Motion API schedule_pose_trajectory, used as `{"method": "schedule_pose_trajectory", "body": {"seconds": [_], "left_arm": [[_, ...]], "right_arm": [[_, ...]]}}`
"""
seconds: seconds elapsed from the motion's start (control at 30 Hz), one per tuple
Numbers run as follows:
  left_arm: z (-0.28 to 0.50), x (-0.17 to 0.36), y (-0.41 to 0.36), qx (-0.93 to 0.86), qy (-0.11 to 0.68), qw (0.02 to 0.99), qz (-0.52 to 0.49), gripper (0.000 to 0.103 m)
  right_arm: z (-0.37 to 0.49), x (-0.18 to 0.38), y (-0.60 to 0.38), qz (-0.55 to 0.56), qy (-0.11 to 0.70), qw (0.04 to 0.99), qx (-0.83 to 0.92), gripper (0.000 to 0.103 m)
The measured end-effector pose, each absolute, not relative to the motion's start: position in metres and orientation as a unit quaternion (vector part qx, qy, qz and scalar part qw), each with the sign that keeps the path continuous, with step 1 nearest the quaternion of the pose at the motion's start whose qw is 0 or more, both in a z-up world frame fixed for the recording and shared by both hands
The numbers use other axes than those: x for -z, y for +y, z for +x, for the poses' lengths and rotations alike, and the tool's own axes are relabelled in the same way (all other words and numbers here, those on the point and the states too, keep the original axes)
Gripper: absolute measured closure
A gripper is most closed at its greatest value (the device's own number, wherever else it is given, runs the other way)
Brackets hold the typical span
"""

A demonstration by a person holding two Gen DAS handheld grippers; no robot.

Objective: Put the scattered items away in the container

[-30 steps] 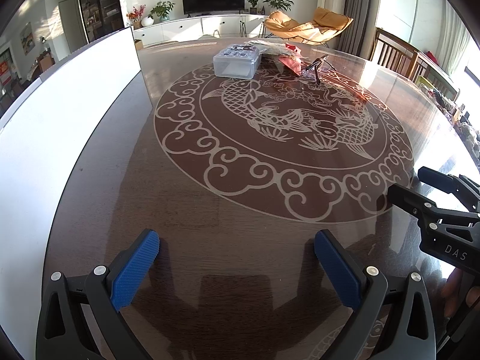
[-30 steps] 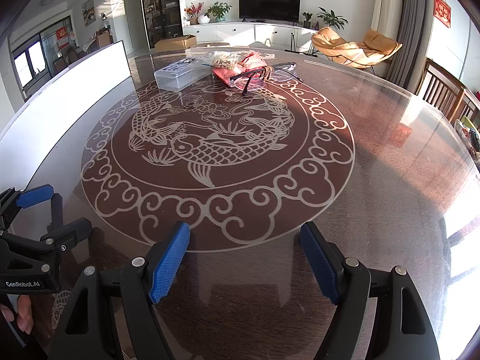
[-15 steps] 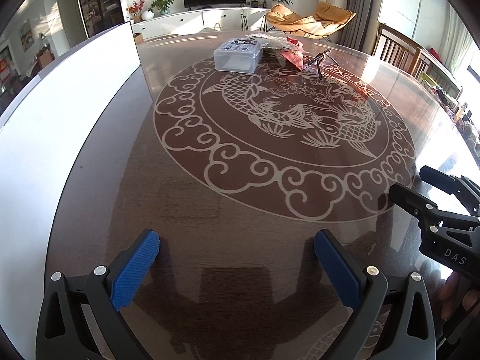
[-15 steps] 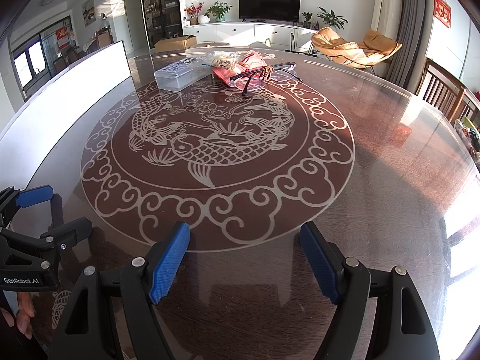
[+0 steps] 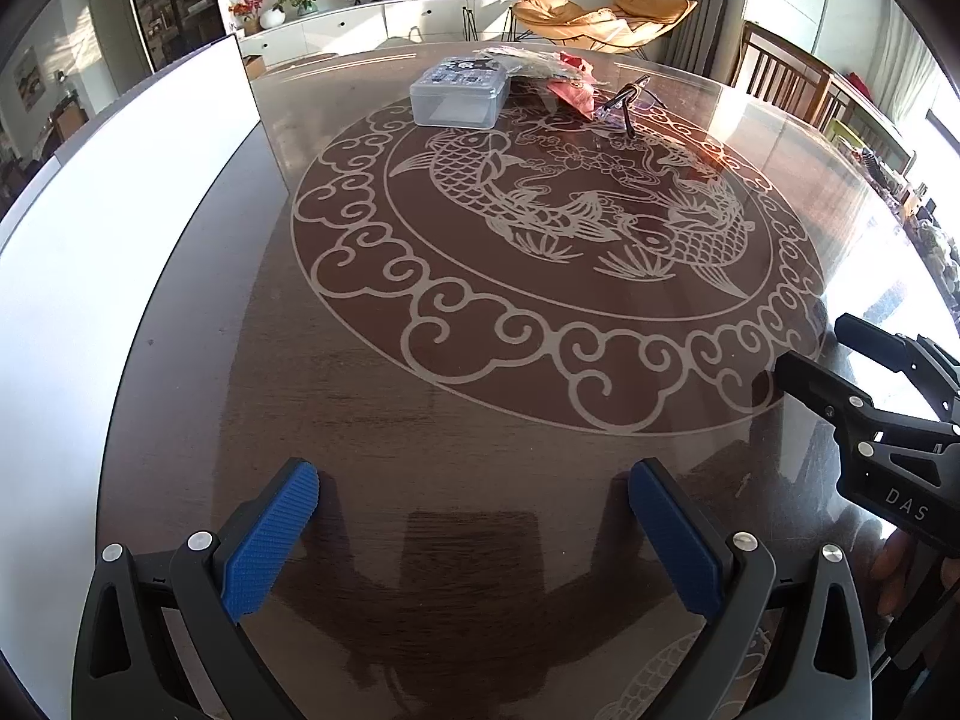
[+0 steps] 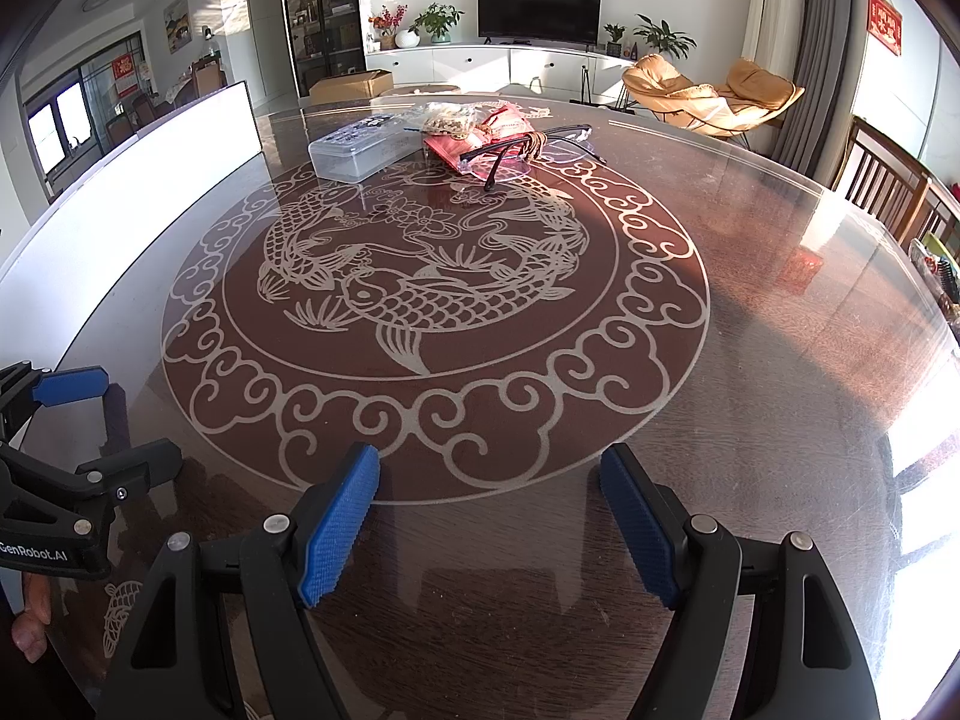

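Note:
A clear plastic lidded box (image 5: 461, 97) (image 6: 360, 149) stands at the far side of the round table. Beside it lie a clear bag of snacks (image 6: 450, 116), a red packet (image 5: 575, 94) (image 6: 480, 147) and black-framed glasses (image 5: 627, 99) (image 6: 528, 147). My left gripper (image 5: 474, 531) is open and empty, low over the near table edge. My right gripper (image 6: 489, 519) is open and empty, also near the front edge. Each gripper shows at the side of the other's view: the right one (image 5: 840, 360) and the left one (image 6: 114, 414).
The table (image 6: 750, 360) is dark glass-topped wood with a fish and cloud pattern. A white board (image 5: 120, 192) (image 6: 150, 144) runs along its left edge. Wooden chairs (image 5: 792, 84) stand at the right. A TV cabinet and lounge chairs are behind.
The left wrist view has moved forward a little and tilted, so the box and items sit lower in its frame. The right gripper has stayed put. Both grippers stay open.

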State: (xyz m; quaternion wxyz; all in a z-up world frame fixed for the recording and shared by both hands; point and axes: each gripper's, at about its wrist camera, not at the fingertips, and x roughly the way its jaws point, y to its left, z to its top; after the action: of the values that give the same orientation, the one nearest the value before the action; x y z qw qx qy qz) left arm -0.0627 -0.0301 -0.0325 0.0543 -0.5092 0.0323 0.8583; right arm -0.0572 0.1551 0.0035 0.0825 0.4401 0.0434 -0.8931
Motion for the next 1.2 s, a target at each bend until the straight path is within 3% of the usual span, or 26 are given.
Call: {"method": "schedule_pose_trajectory", "body": {"seconds": [1.07,1.2], "left_arm": [[-0.06,0.032,-0.044,-0.857,0.047,0.08,-0.507,0.0],[-0.061,0.032,-0.043,-0.858,0.045,0.074,-0.505,0.0]], "right_arm": [[-0.057,-0.004,0.155,0.44,0.043,0.083,0.893,0.026],[-0.088,-0.008,0.165,0.45,-0.006,0.091,0.889,0.026]]}}
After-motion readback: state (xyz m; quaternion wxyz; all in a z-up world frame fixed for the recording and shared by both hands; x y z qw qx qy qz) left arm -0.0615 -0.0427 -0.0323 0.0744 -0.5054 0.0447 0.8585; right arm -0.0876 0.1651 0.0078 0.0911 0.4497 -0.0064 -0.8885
